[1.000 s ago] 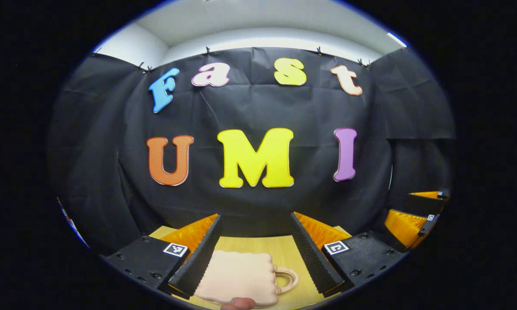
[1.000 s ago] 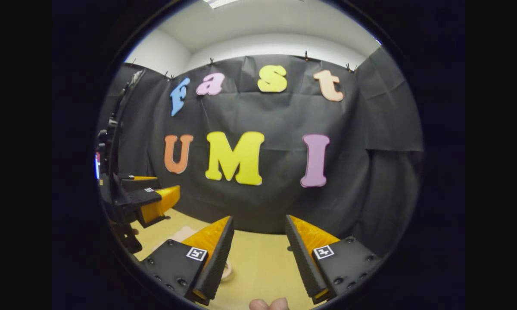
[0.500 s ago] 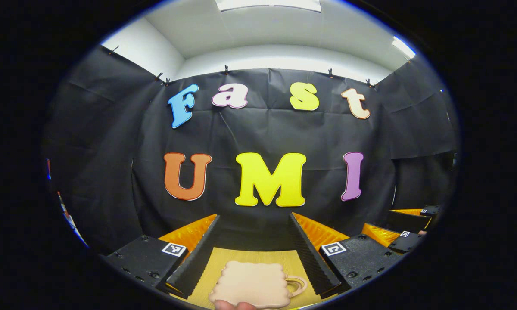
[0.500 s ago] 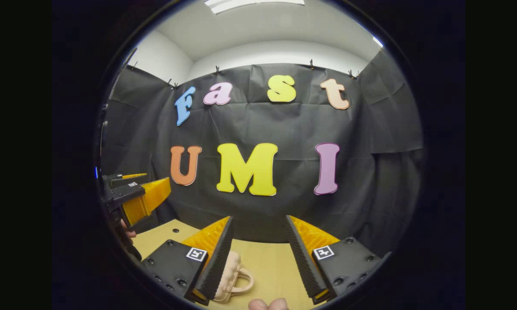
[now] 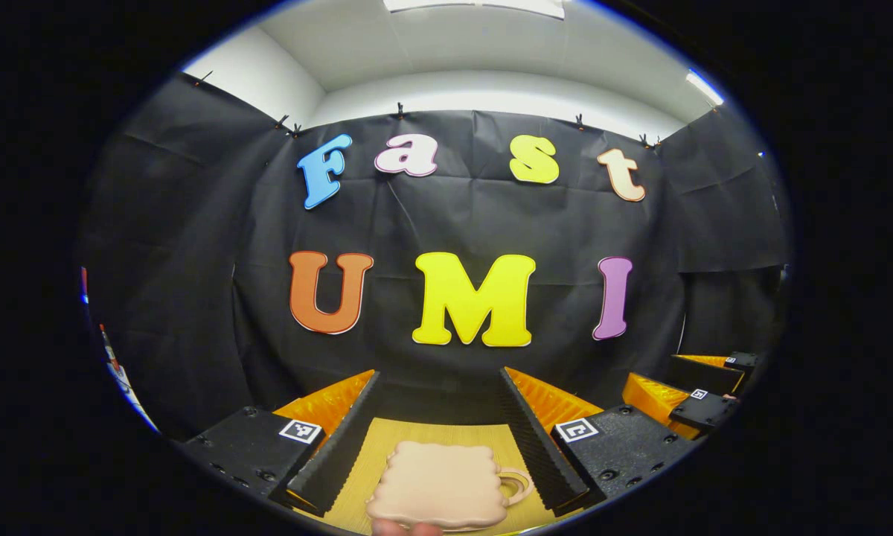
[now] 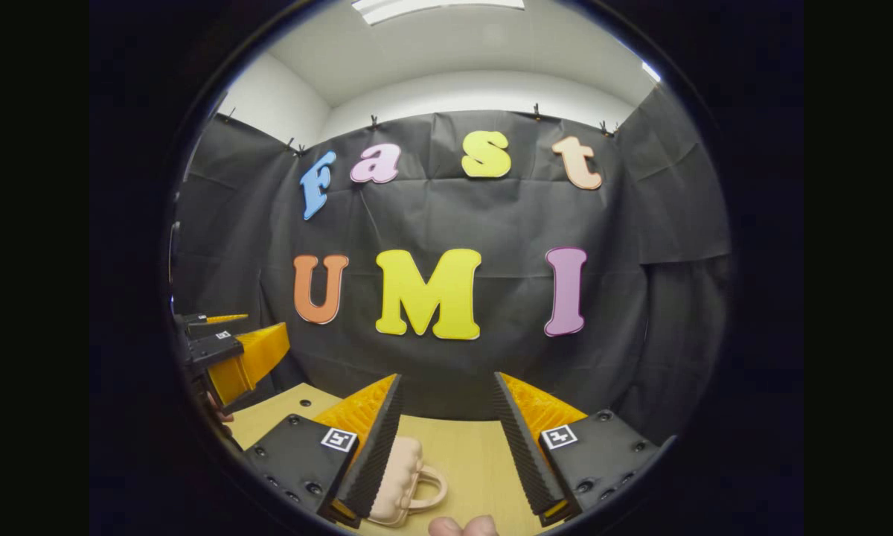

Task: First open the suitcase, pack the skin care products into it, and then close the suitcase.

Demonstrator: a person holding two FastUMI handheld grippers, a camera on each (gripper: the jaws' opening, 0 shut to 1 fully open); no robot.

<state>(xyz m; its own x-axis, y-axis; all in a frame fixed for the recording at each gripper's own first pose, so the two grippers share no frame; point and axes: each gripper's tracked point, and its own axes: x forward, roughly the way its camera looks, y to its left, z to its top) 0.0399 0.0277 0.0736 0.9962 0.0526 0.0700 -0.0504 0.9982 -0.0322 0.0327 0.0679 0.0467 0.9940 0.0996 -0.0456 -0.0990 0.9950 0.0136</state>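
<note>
Suitcase, small and pale pink with its lid down, is being seen lying flat on the wooden table between the widely parted fingers of the left gripper; nothing is being held by it, nor by the equally spread right gripper

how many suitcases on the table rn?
1. The small pink suitcase lies flat on the wooden table, between the open left gripper fingers; in the right gripper view it sits by the right gripper, near one finger. More may be out of view.
</note>
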